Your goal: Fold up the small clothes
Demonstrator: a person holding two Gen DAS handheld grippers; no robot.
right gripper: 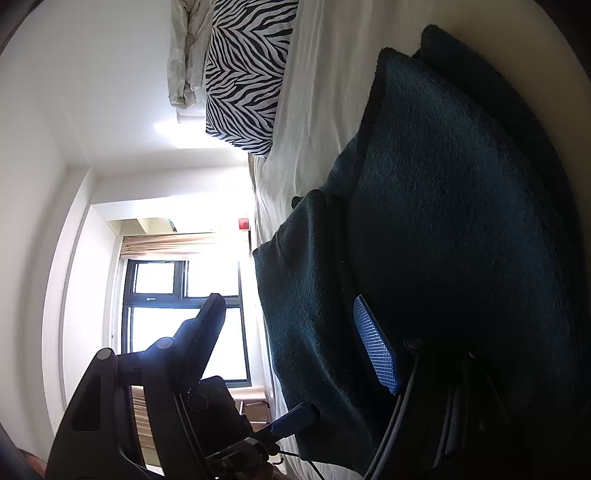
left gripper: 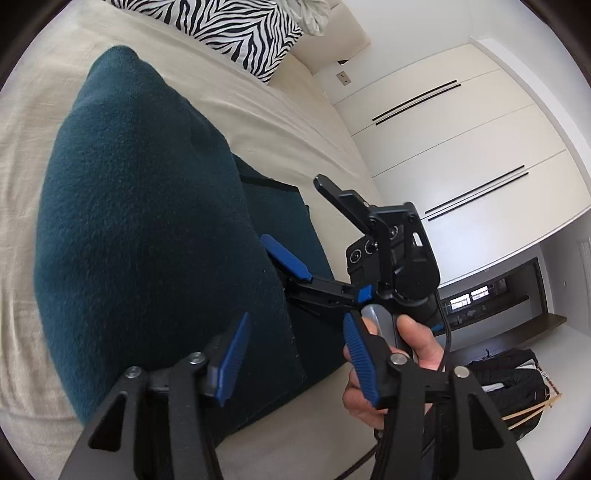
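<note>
The dark teal fleece garment (left gripper: pixel 147 229) lay folded on the cream bed sheet (left gripper: pixel 303 122), near a zebra-print pillow (left gripper: pixel 236 29) at the far end. The left gripper (left gripper: pixel 295 363) stood with jaws apart, nothing between its blue pads. The right gripper (right gripper: pixel 291 343) likewise stood apart over the garment's near edge, gripping nothing.

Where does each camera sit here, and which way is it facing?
Left wrist: on the left gripper, looking across the teal fleece garment at the right gripper and hand.
Right wrist: on the right gripper, rolled sideways, facing the garment and window.
Shared: garment, bed sheet, zebra pillow.
</note>
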